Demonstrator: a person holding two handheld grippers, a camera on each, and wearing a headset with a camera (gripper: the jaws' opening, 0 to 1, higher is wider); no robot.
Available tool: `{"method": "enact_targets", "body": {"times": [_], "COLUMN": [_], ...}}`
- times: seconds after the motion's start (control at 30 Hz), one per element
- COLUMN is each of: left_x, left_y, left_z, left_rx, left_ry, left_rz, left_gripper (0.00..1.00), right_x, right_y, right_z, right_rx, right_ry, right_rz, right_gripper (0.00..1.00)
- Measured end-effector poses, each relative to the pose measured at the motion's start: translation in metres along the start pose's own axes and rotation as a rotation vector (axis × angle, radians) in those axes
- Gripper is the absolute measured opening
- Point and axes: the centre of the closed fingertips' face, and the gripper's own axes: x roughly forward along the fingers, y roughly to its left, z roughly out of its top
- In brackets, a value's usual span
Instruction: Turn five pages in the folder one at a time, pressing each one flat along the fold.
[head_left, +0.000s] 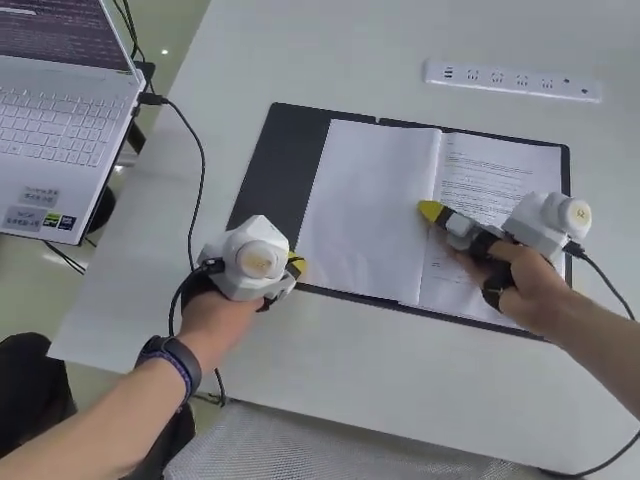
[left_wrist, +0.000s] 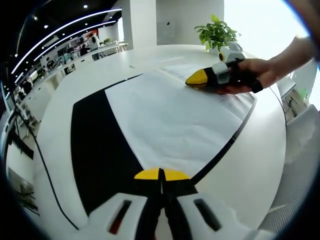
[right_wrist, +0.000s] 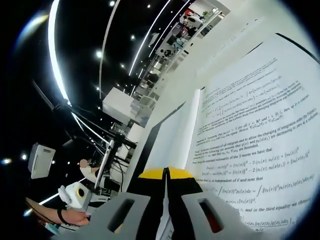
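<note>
r claw (head_left: 431, 211) tip on folder (head_left: 285, 160) fold; l claw (head_left: 295, 266) at edge

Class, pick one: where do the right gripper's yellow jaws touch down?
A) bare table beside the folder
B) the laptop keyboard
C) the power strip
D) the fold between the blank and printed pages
D: in the head view the right gripper lies with its shut yellow jaws at the fold of the folder, between the blank page and the printed page.
</note>
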Motion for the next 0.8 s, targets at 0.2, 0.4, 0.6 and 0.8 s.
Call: {"method": "enact_targets", "body": {"times": [0.2, 0.4, 0.6, 0.8], "left_x": [0.002, 0.002, 0.002, 0.001], "left_y": [0.001, 0.002, 0.001, 0.001], "left_z": [-0.001, -0.001, -0.001, -0.002], "left_rx": [-0.004, -0.012, -0.034, -0.042], "left_ry": [-0.009, -0.017, -0.028, -0.037], "left_rz": [0.000, 0.000, 0.000, -0.010], "left_gripper": [0.00, 0.00, 0.00, 0.00], "right_x": [-0.011, -0.022, -0.028, -0.038], "right_y": [0.007, 0.012, 0.014, 0.010], "right_z": [-0.023, -0.048, -0.063, -0.077], "right_rx": [-0.018, -0.038, -0.025, -0.037], "right_ry": [0.052, 0.090, 0.089, 0.118], "right_rz": [0.006, 0.011, 0.002, -0.001], "right_gripper": [0.00, 0.00, 0.00, 0.00]}}
